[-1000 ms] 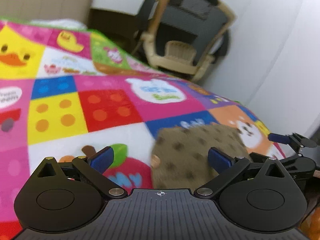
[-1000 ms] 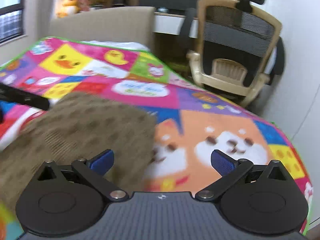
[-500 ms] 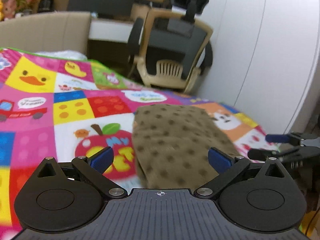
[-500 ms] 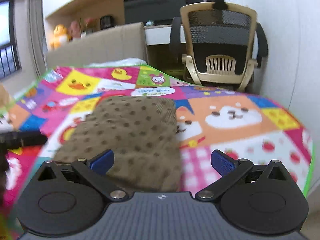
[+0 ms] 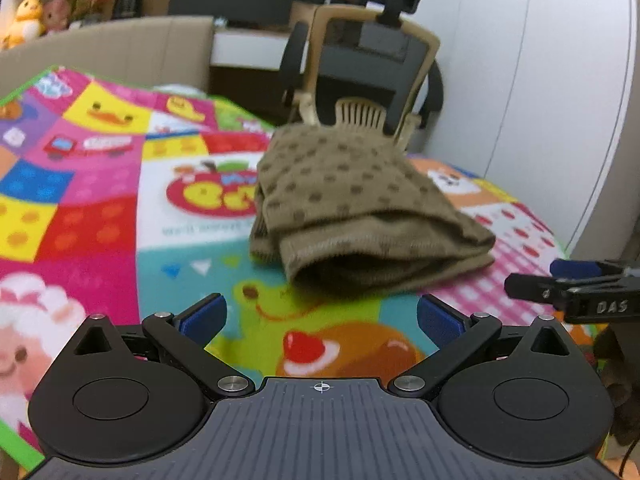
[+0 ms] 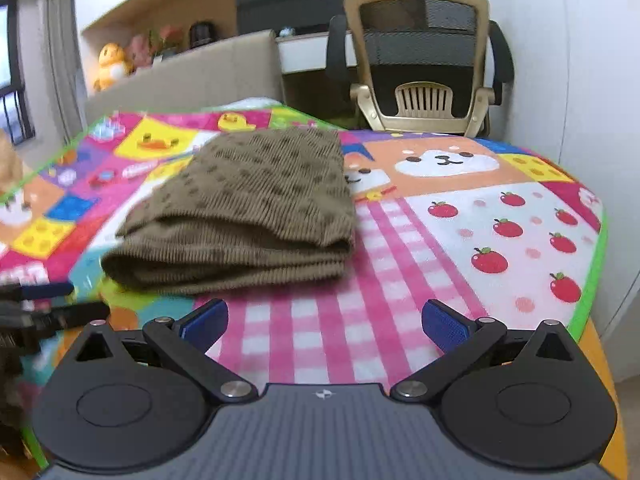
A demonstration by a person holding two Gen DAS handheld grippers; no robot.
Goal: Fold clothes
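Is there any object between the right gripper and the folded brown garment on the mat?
No. Only bare mat lies between the open right gripper and the folded brown garment; the left gripper sits off to the side.

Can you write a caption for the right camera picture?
Open right gripper hovers before a folded brown dotted sweater on a colorful cartoon mat.

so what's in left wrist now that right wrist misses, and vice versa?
Left wrist only: the left claw, open, the apple print on the mat, and the right claw edging in from the right. Right wrist only: the right claw itself, open, the dog-face panel and the strawberry panel. Both: the folded brown dotted garment, colourful mat and office chair.
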